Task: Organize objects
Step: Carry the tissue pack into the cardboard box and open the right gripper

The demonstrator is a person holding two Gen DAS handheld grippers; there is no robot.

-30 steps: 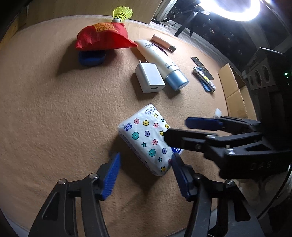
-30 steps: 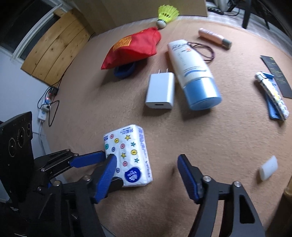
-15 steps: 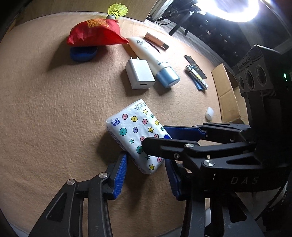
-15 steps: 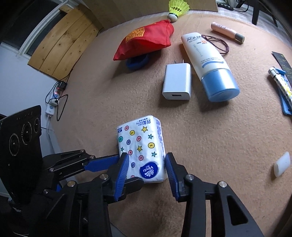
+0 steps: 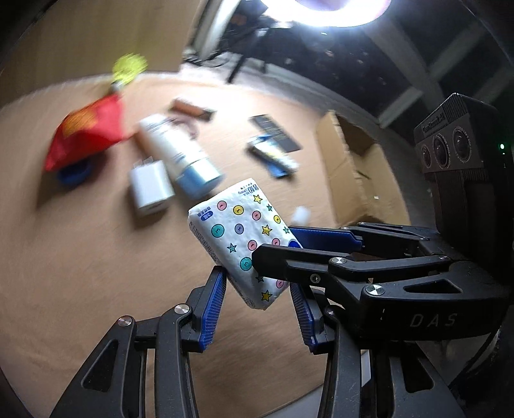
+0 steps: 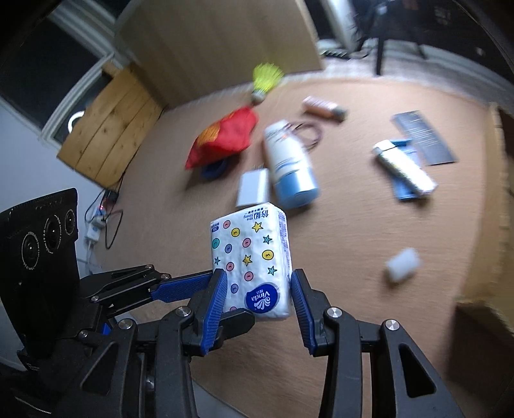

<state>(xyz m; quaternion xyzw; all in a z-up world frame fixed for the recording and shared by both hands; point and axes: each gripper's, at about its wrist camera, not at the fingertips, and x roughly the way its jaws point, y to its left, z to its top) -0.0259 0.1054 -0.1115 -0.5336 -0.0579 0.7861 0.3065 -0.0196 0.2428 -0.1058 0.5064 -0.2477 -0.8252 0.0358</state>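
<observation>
Currently we hold the tissue pack (image 6: 252,262) aloft with both the left tool (image 5: 260,305) and right tool (image 6: 257,300) part-closed on its near end, so uneven pulling could twist the soft pack free.

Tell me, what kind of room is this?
Probably a room at home set up for filming. A round table with a tan cover holds everyday things: a tissue pack, a phone charger, a lotion tube. A ring light glows above.
</observation>
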